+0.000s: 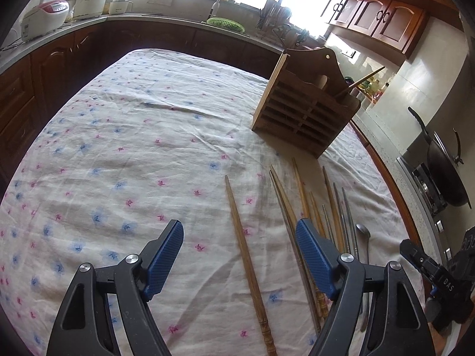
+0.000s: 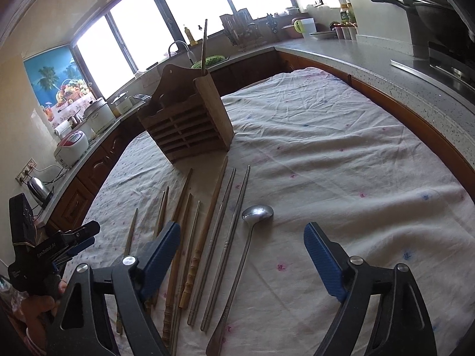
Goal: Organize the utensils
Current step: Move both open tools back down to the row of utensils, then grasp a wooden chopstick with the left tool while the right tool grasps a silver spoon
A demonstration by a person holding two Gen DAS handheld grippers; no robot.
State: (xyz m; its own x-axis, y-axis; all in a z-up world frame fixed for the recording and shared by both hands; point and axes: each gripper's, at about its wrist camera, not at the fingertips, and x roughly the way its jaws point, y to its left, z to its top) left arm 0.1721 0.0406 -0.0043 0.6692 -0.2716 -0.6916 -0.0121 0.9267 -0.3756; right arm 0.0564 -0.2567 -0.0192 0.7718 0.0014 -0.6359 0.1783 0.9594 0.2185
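Note:
A wooden slatted utensil holder [image 1: 305, 109] [image 2: 185, 121] stands on the floral tablecloth, with one chopstick [image 2: 204, 47] upright in it. Several wooden and metal chopsticks [image 2: 207, 231] lie side by side in front of it, with a metal spoon [image 2: 257, 213] at their right. My left gripper [image 1: 239, 255] is open and empty above one wooden chopstick [image 1: 246, 255]. My right gripper [image 2: 242, 255] is open and empty above the spoon handle and metal chopsticks. The left gripper also shows in the right wrist view [image 2: 80, 237].
The table's cloth [image 1: 133, 154] spreads wide to the left. Countertops [image 2: 371, 59] surround the table, bearing rice cookers [image 1: 44, 14], a kettle [image 2: 38, 188], a green basket [image 1: 225, 23] and a wok [image 1: 445, 166] on the stove.

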